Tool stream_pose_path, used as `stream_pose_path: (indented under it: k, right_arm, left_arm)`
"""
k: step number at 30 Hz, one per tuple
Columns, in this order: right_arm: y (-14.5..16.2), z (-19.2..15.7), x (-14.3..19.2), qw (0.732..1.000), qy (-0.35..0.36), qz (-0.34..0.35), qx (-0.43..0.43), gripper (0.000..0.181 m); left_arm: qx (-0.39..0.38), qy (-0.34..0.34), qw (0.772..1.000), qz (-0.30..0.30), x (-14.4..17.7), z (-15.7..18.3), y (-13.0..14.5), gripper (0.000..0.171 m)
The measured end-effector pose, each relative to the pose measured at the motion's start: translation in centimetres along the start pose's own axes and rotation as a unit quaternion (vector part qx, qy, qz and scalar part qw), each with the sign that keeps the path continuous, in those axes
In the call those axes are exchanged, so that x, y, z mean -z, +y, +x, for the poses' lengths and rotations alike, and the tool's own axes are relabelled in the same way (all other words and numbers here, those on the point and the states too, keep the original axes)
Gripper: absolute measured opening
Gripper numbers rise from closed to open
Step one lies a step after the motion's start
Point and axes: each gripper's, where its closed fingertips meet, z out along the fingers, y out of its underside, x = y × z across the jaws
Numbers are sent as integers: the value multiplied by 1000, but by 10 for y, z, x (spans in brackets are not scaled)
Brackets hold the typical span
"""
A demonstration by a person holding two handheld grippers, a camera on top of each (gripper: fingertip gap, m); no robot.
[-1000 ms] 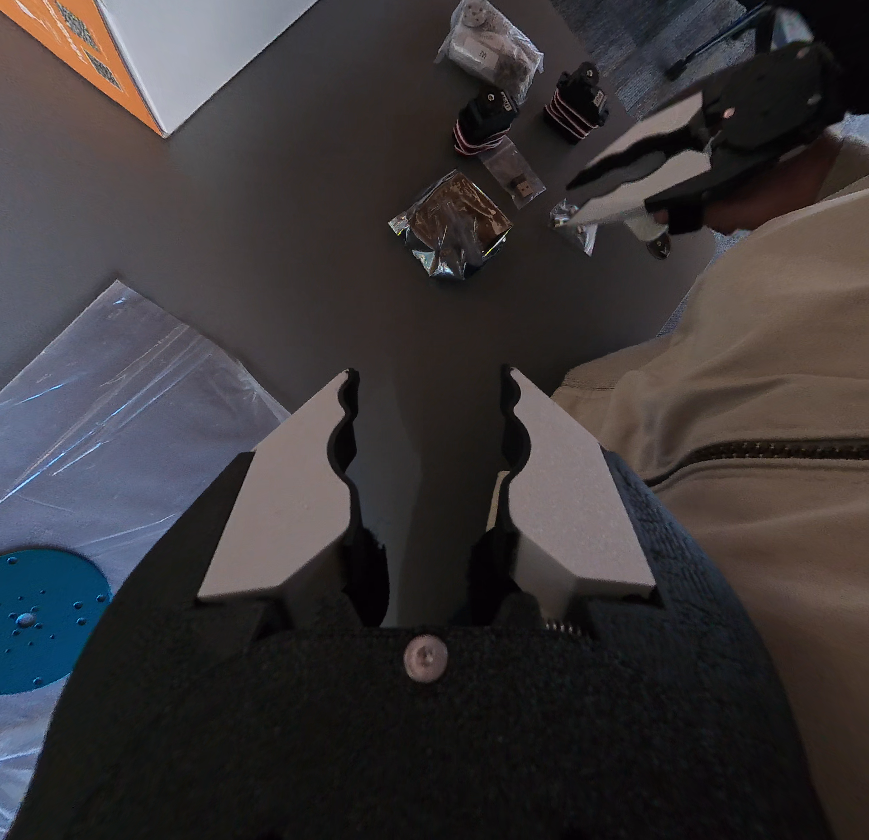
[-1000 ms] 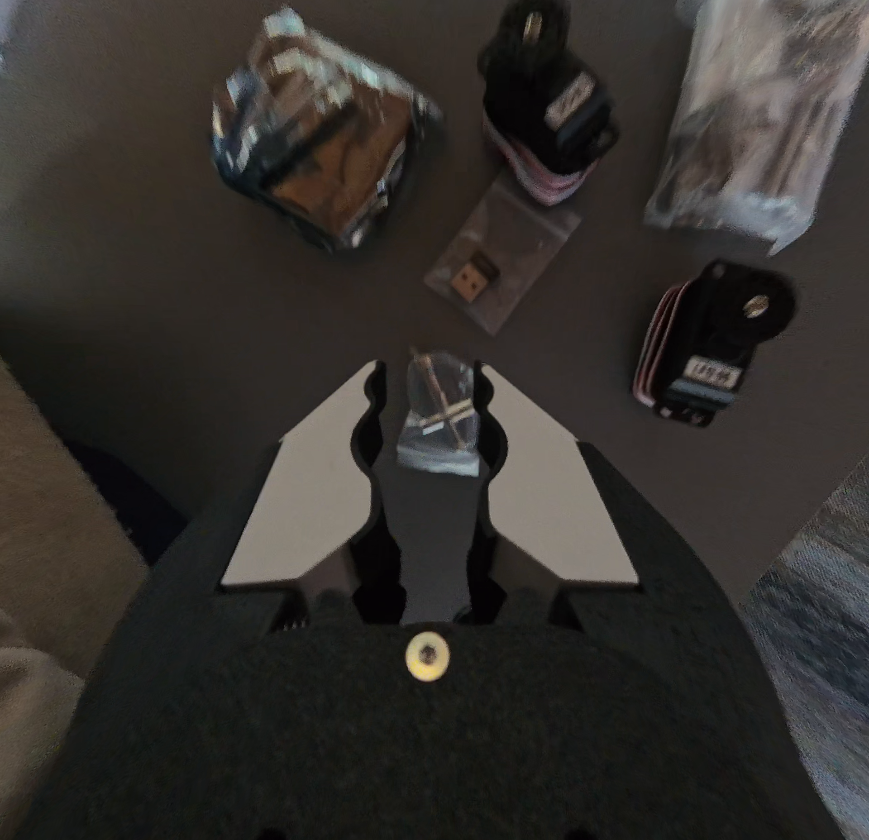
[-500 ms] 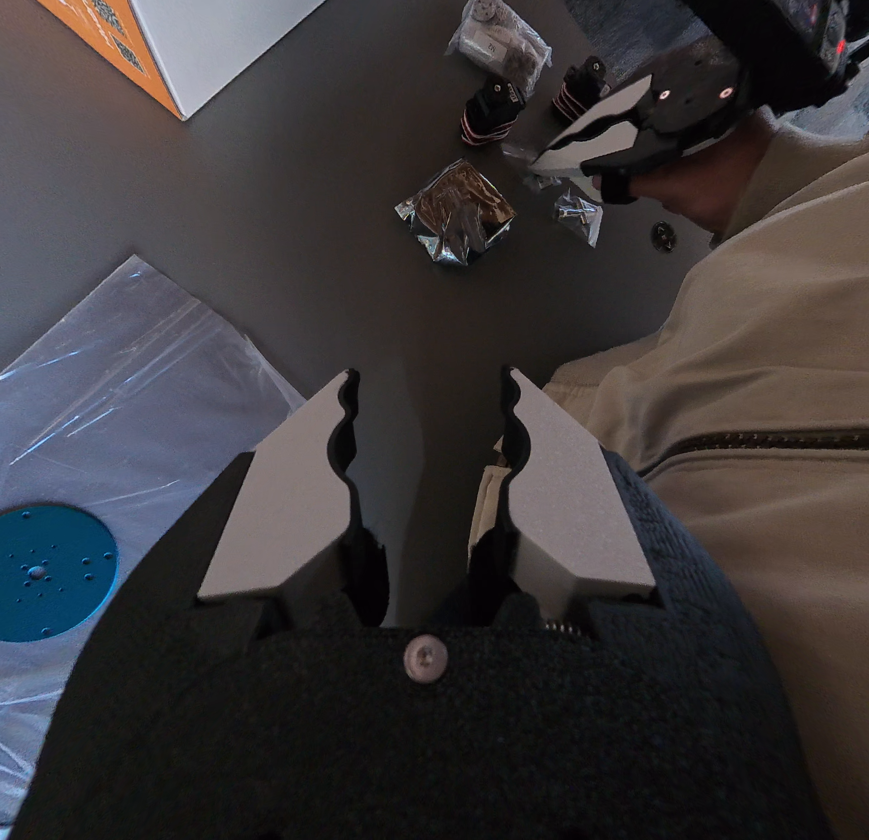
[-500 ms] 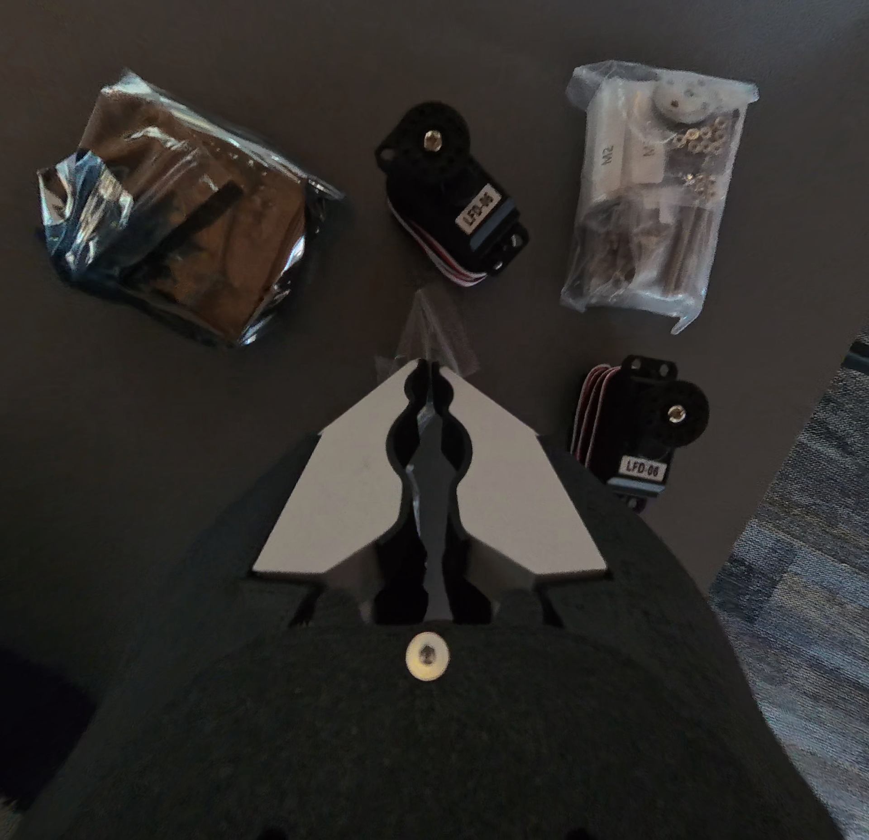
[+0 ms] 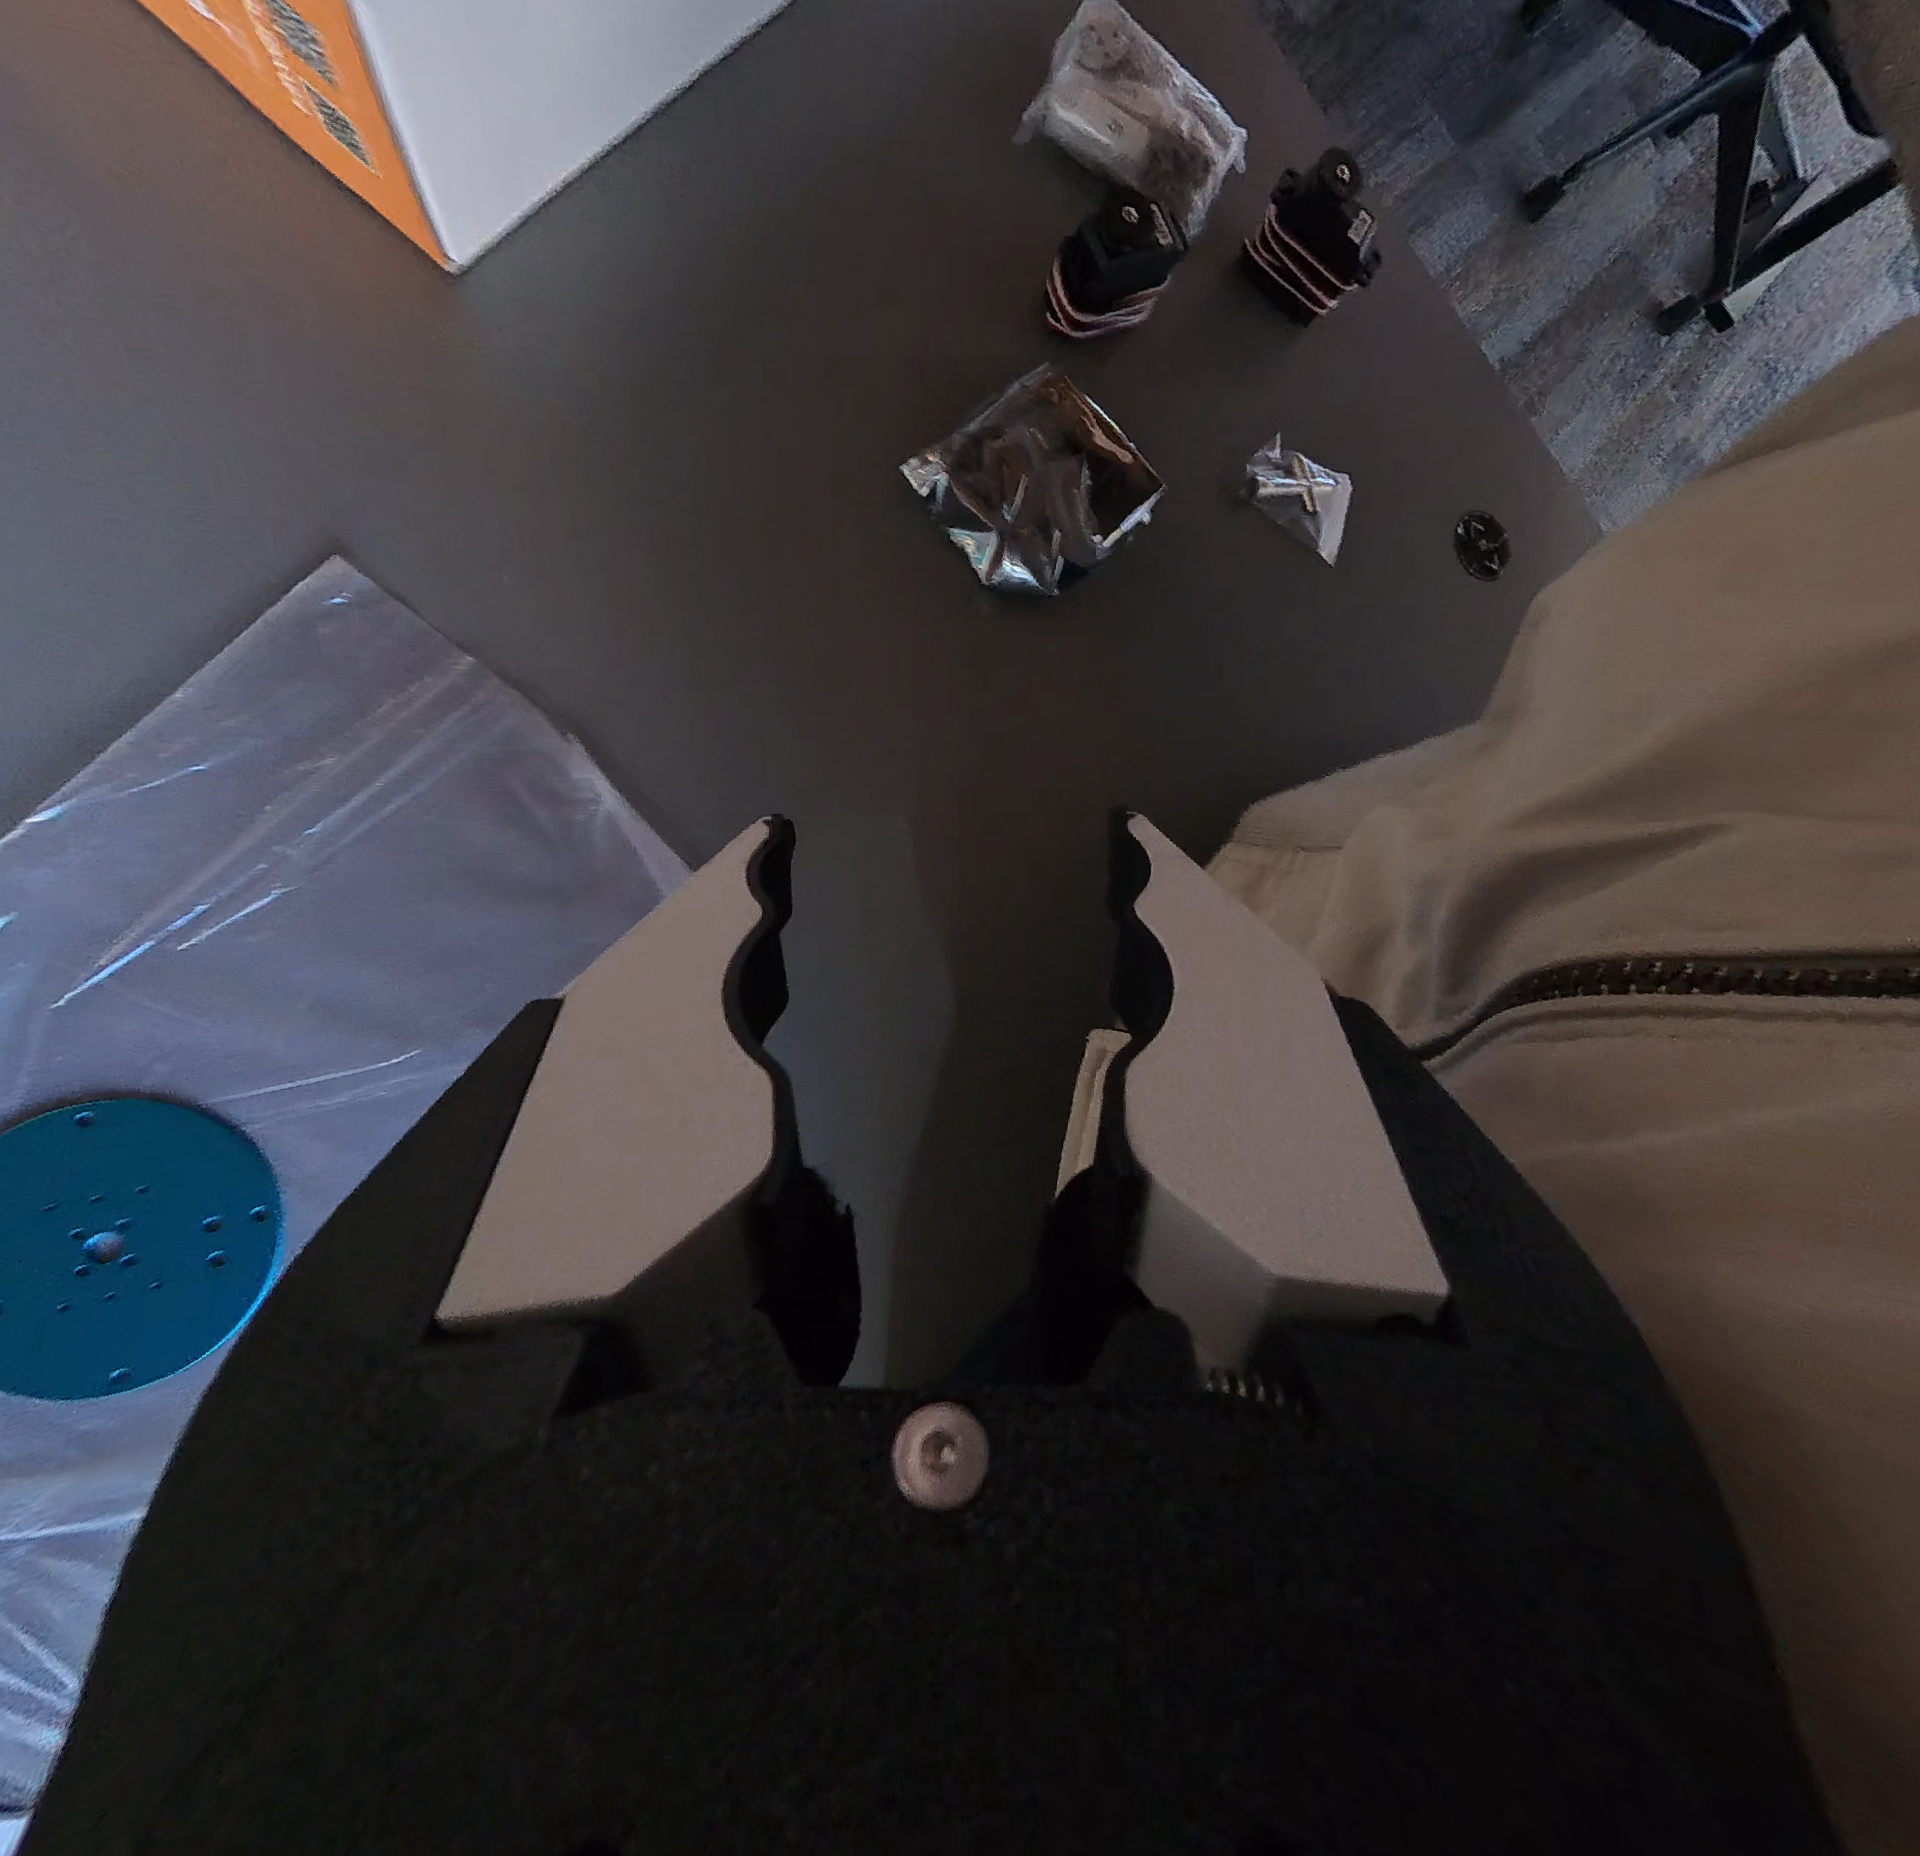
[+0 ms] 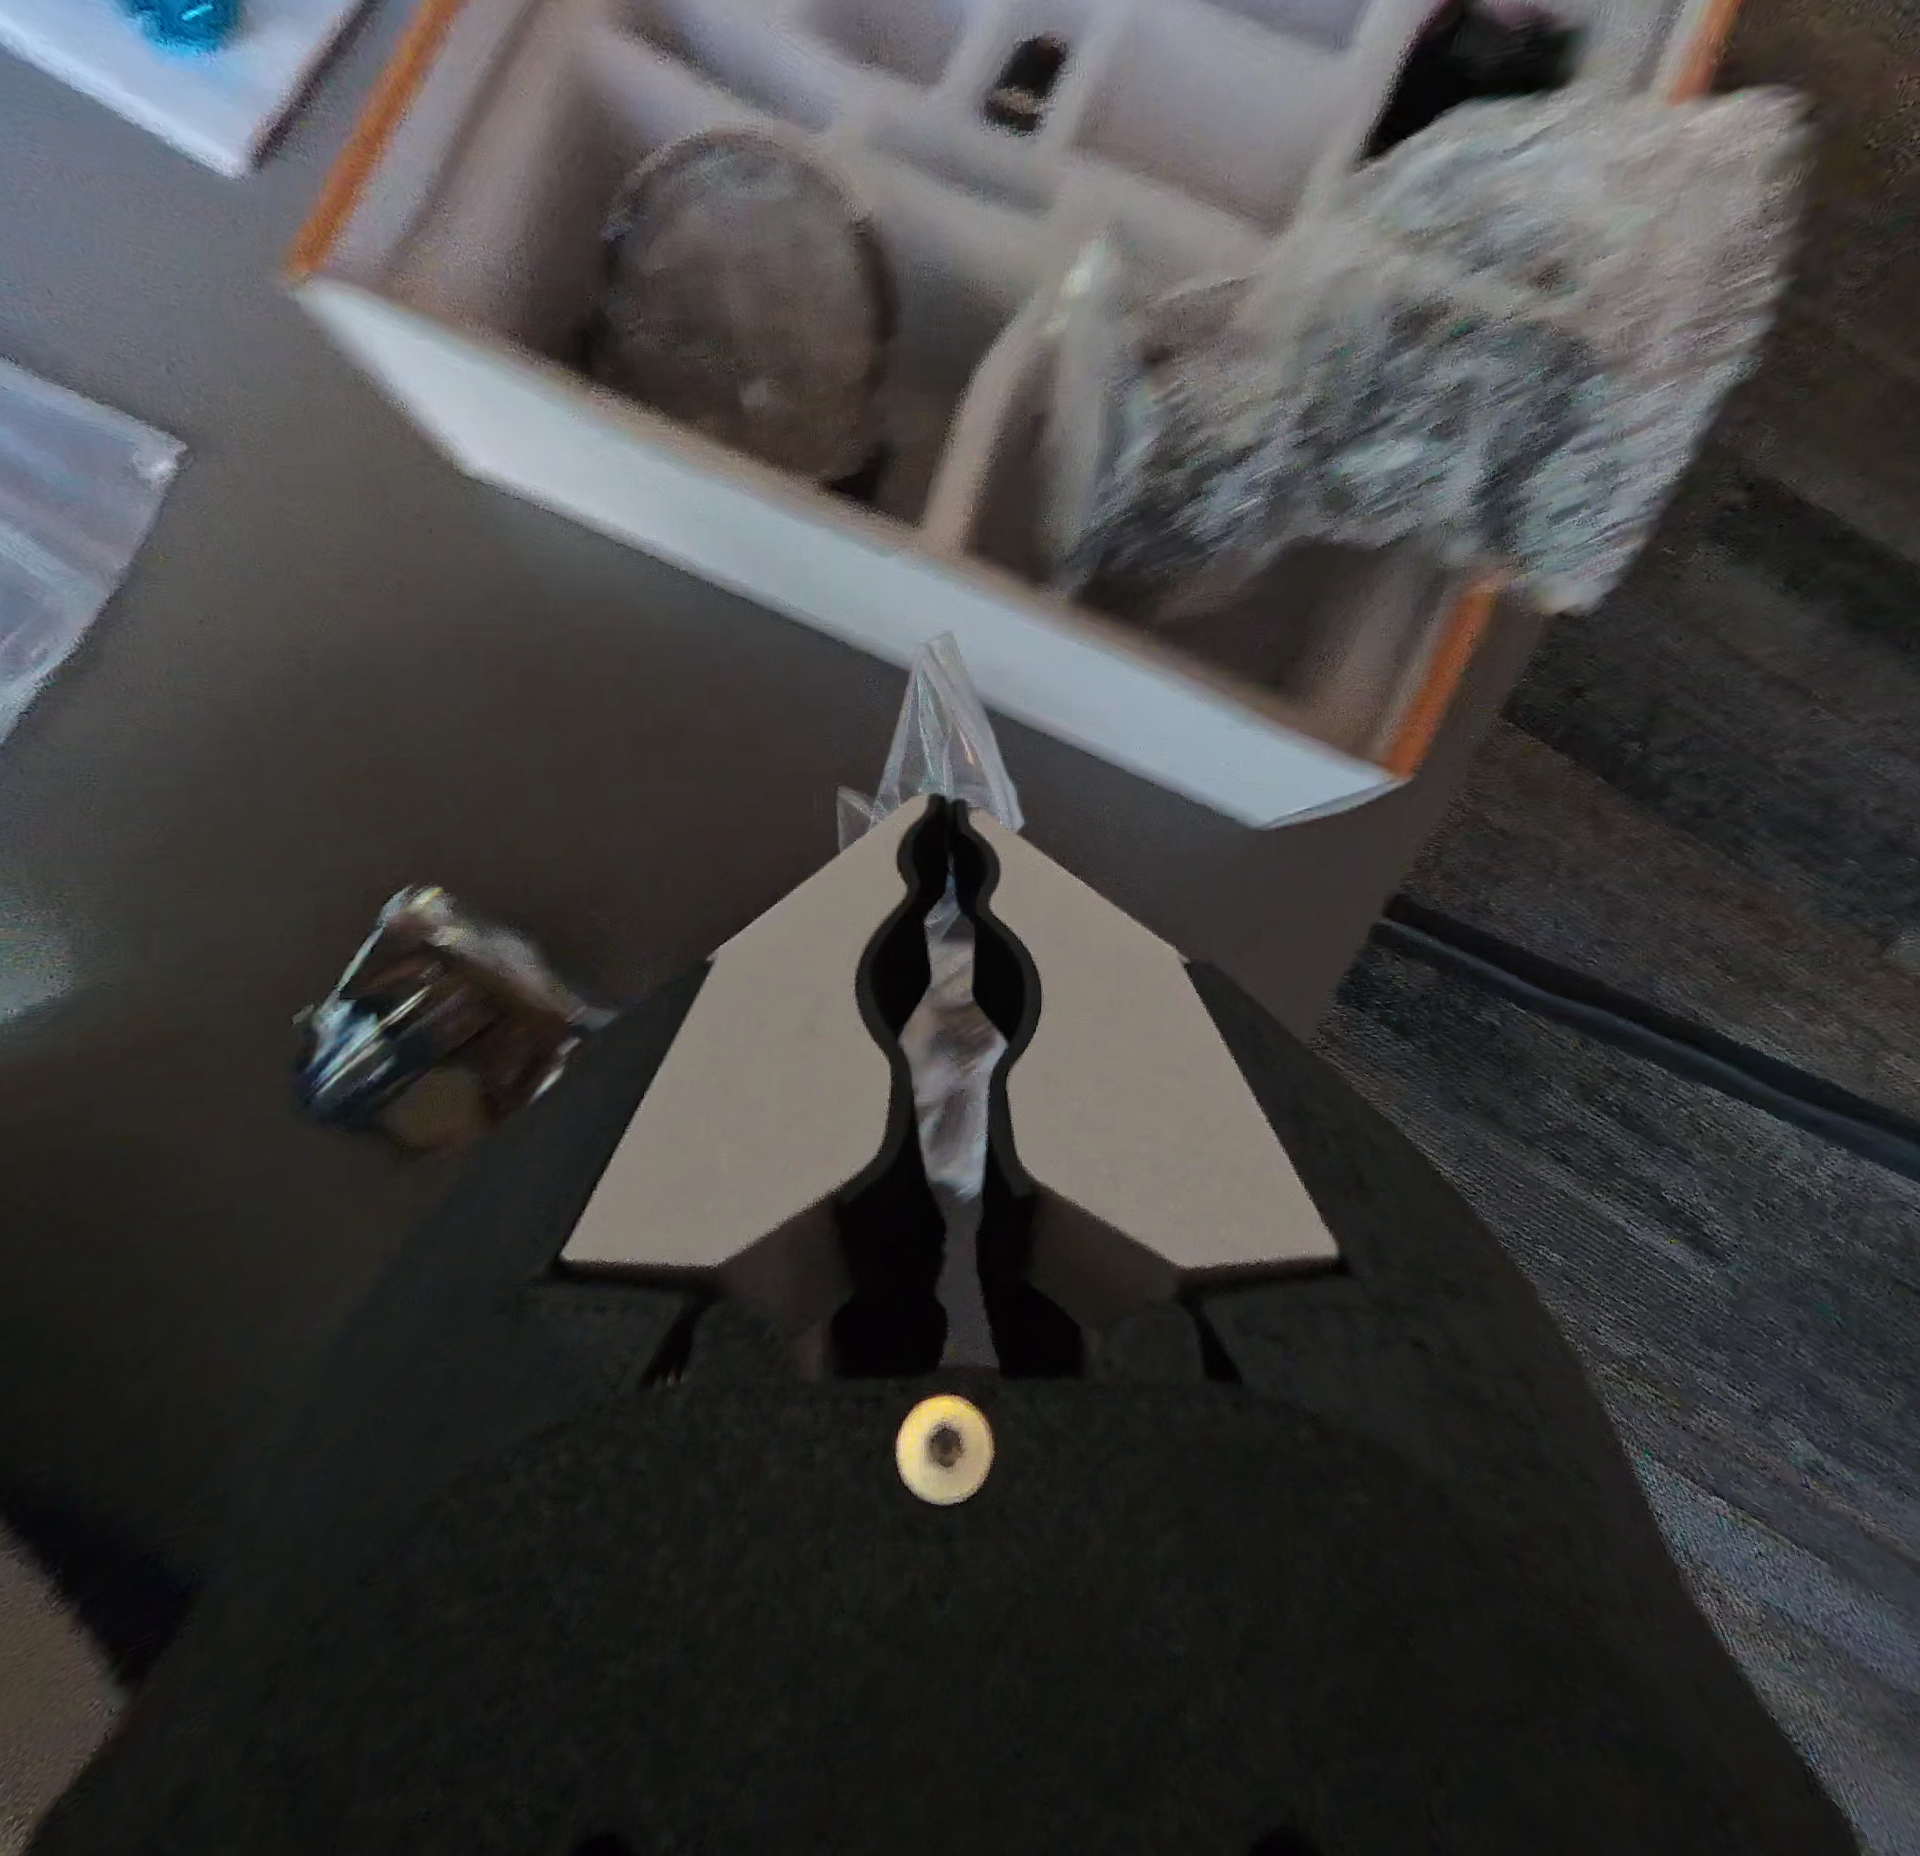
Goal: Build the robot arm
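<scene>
Right claw [image 6: 948, 819] is pinching a small clear bag [image 6: 940, 736], jaws together on it.
Left claw [image 5: 951, 830] is hanging jaws apart, empty, over the bench [image 5: 644, 518]; compartmented box [image 6: 831, 549] sitting just ahead of the bag.

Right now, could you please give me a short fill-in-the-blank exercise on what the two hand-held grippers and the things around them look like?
1. The right hand-held gripper is shut on a small clear ____.
2. The left hand-held gripper is ____ and holds nothing.
3. The round plate on the plastic sheet is ____ in colour.
4. Ahead of the right hand-held gripper stands an open ____ with orange edges.

Missing words: bag; open; blue; box
</scene>
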Motion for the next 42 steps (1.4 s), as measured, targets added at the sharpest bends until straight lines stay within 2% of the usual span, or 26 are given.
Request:
stream_pose_path:
  k: [2, 4, 5, 8, 11, 14, 17, 19, 22, 25, 27, 28, 30, 31, 36, 38, 40, 42]
  right_arm:
    - [-15, 42, -20, 999, 16, -21, -23, 0]
    - [-10, 75, -42, 993, 33, -88, -72, 0]
    - [-6, 79, -52, 986, 17, -123, -109, 0]
    - [-5, 83, -72, 967, 14, -142, -209, 0]
    - [-9, 91, -85, 958, 56, -131, -250, 0]
    - [-10, 93, -98, 941, 63, -123, -307, 1]
    - [-5, 91, -109, 931, 54, -126, -338, 14]
    - [-6, 93, -104, 934, 59, -113, -333, 27]
    - [-19, 96, -78, 945, 65, -73, -312, 32]
    - [-64, 99, -44, 960, 65, 17, -273, 31]
    - [-110, 72, -39, 968, -6, 75, -239, 24]
    - [-125, 51, -46, 970, -51, 67, -226, 24]
    - [-137, 2, -77, 970, -149, -3, -193, 32]
    - [-137, -12, -95, 970, -162, -41, -177, 30]
    - [-134, -29, -169, 976, -110, -140, -127, 24]
    - [-125, -22, -183, 972, -71, -181, -130, 21]
    - [-124, -13, -191, 972, -28, -192, -130, 16]
    - [-117, -14, -199, 966, -17, -221, -135, 13]
  left_arm:
    - [5, -4, 1000, 7, 3, -5, -2, 60]
    - [12, -7, 1000, 10, 5, -9, -1, 60]
    - [14, -10, 1000, 11, 6, -12, -1, 60]
    - [21, -17, 999, 17, 9, -19, -3, 60]
    - [35, -16, 999, 23, 9, -25, -5, 60]
    - [33, -13, 999, 20, 7, -29, -7, 60]
    - [28, -13, 999, 16, 6, -34, -8, 60]
    - [32, -13, 999, 16, 6, -39, -8, 60]
    - [41, -15, 999, 19, 6, -47, -7, 60]
    - [49, -28, 998, 22, 7, -59, -7, 60]
    - [53, -37, 998, 25, 9, -69, -8, 60]
    - [56, -42, 997, 27, 10, -74, -9, 60]
    - [58, -54, 996, 30, 12, -87, -12, 60]
    - [59, -56, 996, 33, 13, -93, -14, 60]
    - [60, -60, 995, 45, 22, -124, -26, 60]
    - [64, -61, 995, 48, 28, -139, -28, 60]
    - [70, -62, 994, 52, 34, -156, -27, 60]
    - [78, -62, 994, 55, 39, -173, -24, 60]
